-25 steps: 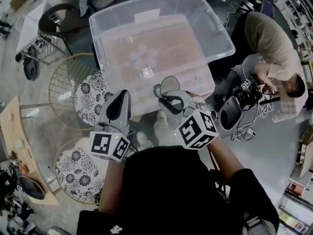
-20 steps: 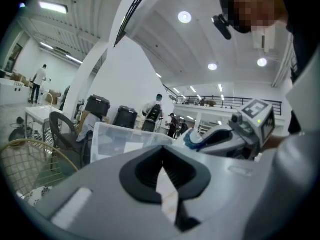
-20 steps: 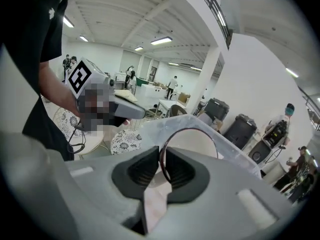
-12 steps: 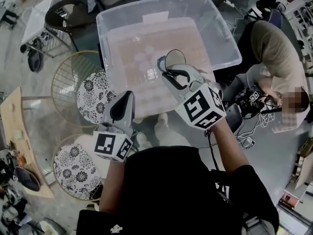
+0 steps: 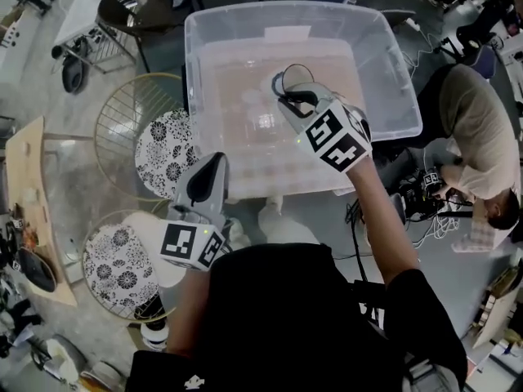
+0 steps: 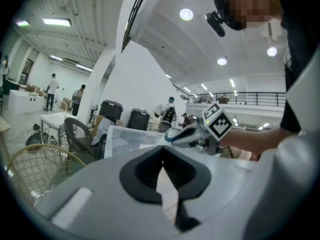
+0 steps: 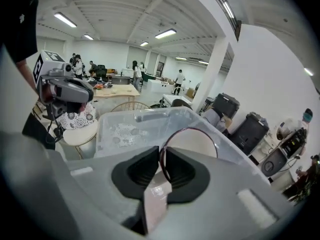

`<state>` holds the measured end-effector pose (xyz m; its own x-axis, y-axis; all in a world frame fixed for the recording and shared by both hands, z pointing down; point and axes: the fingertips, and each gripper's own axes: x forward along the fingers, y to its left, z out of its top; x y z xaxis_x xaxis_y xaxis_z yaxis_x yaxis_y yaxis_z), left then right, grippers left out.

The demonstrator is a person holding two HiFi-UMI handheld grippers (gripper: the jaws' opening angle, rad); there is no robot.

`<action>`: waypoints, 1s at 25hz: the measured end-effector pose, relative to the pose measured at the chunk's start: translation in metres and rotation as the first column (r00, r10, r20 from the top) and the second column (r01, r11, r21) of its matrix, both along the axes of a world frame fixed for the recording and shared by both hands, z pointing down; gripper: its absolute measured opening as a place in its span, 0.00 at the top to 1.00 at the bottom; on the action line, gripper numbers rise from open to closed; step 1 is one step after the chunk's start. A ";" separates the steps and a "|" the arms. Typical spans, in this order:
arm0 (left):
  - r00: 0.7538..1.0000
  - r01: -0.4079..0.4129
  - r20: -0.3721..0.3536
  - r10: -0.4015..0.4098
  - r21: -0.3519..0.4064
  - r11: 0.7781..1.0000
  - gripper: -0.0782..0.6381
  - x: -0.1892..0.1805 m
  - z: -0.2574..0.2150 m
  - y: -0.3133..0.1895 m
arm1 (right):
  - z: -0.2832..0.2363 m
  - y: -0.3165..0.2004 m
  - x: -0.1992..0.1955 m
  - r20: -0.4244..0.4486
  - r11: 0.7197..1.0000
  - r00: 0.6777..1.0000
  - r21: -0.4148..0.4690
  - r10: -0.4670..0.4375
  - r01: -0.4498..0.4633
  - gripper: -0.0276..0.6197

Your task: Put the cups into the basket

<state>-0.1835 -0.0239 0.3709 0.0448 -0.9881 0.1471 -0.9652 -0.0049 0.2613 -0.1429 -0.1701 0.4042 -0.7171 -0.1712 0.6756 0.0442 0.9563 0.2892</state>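
Grey floor [image 5: 462, 288] runs under a big busy room. At the far middle stands the basket [image 5: 392, 72], a large clear plastic box with its top open. The right gripper [image 5: 292, 98] reaches out over it. Its jaws are clenched on the thin rim of a clear cup [image 5: 292, 77], and the cup hangs over the inside of the basket, toward the far half. From the right gripper view, the right gripper [image 7: 161, 156] pinches the cup [image 7: 192, 144] at its dark round edge, with the basket [image 7: 115, 119] below and beyond it. Some clear shapes [image 5: 263, 121] lie on the basket's bottom; they may be more cups, but they are too faint to tell. The left gripper [image 5: 214, 163] stays nearer the person, just short of the basket's near wall. In the left gripper view, the left gripper [image 6: 162, 156] has its jaws closed together with nothing between them. Two round stools [image 5: 163, 149] with flower tops sit to the left. A person [image 5: 478, 129] bends low on the right, close to the basket.
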 end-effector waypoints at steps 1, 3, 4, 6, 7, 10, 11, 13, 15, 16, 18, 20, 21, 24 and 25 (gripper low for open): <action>1.000 0.012 0.001 -0.012 -0.004 1.000 0.88 -0.002 0.001 -0.001 | 0.007 -0.004 -0.003 -0.018 1.000 1.000 -0.009 -0.009 0.009 0.89; 0.999 0.040 0.006 -0.040 -0.012 0.999 0.88 -0.005 0.004 -0.001 | 0.020 -0.014 -0.010 -0.055 0.999 0.998 -0.024 -0.026 0.024 0.88; 0.999 0.053 0.009 -0.053 -0.016 0.998 0.88 -0.007 0.005 -0.002 | 0.028 -0.019 -0.013 -0.072 0.999 0.997 -0.030 -0.034 0.032 0.89; 0.997 0.076 0.006 -0.076 -0.023 0.997 0.88 -0.010 0.007 -0.003 | 0.043 -0.029 -0.019 -0.104 0.998 0.993 -0.045 -0.049 0.045 0.89; 0.996 0.085 0.005 -0.085 -0.026 0.996 0.88 -0.012 0.008 -0.004 | 0.052 -0.033 -0.021 -0.122 0.997 0.991 -0.054 -0.056 0.050 0.88; 0.994 0.113 0.006 -0.113 -0.039 0.993 0.88 -0.017 0.011 -0.005 | 0.077 -0.042 -0.028 -0.173 0.995 0.982 -0.082 -0.077 0.064 0.89; 0.992 0.124 0.006 -0.124 -0.043 0.991 0.88 -0.018 0.012 -0.005 | 0.085 -0.044 -0.029 -0.189 0.993 0.978 -0.092 -0.086 0.069 0.89; 0.990 0.142 0.008 -0.142 -0.048 0.989 0.88 -0.020 0.013 -0.007 | 0.099 -0.046 -0.032 -0.221 0.990 0.969 -0.108 -0.109 0.087 0.89; 0.988 0.155 0.010 -0.155 -0.052 0.987 0.88 -0.021 0.013 -0.010 | 0.114 -0.047 -0.034 -0.251 0.987 0.959 -0.120 -0.131 0.103 0.89; 0.987 0.159 0.011 -0.158 -0.051 0.986 0.88 -0.021 0.013 -0.012 | 0.122 -0.048 -0.035 -0.267 0.986 0.954 -0.127 -0.139 0.109 0.89; 0.986 0.164 0.015 -0.164 -0.050 0.985 0.88 -0.022 0.012 -0.016 | 0.136 -0.050 -0.037 -0.299 0.983 0.941 -0.137 -0.158 0.122 0.88; 0.985 0.174 0.017 -0.174 -0.051 0.983 0.88 -0.024 0.012 -0.017 | 0.149 -0.052 -0.041 -0.328 0.979 0.926 -0.138 -0.187 0.148 0.88; 0.983 0.181 0.016 -0.181 -0.052 0.982 0.88 -0.026 0.012 -0.017 | 0.155 -0.053 -0.044 -0.339 0.977 0.919 -0.139 -0.201 0.163 0.89; 0.980 0.201 0.015 -0.201 -0.060 0.978 0.88 -0.028 0.013 -0.016 | 0.176 -0.054 -0.048 -0.377 0.968 0.893 -0.152 -0.245 0.201 0.88; 0.978 0.207 0.016 -0.206 -0.063 0.976 0.88 -0.028 0.014 -0.015 | 0.183 -0.053 -0.049 -0.388 0.964 0.884 -0.159 -0.261 0.215 0.88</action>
<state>-0.2114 -0.0391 0.3847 -0.1608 -0.9643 0.2102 -0.9461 0.2113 0.2455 -0.1920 -0.2235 0.5870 -0.3899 0.0606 0.9189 0.3648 0.9264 0.0937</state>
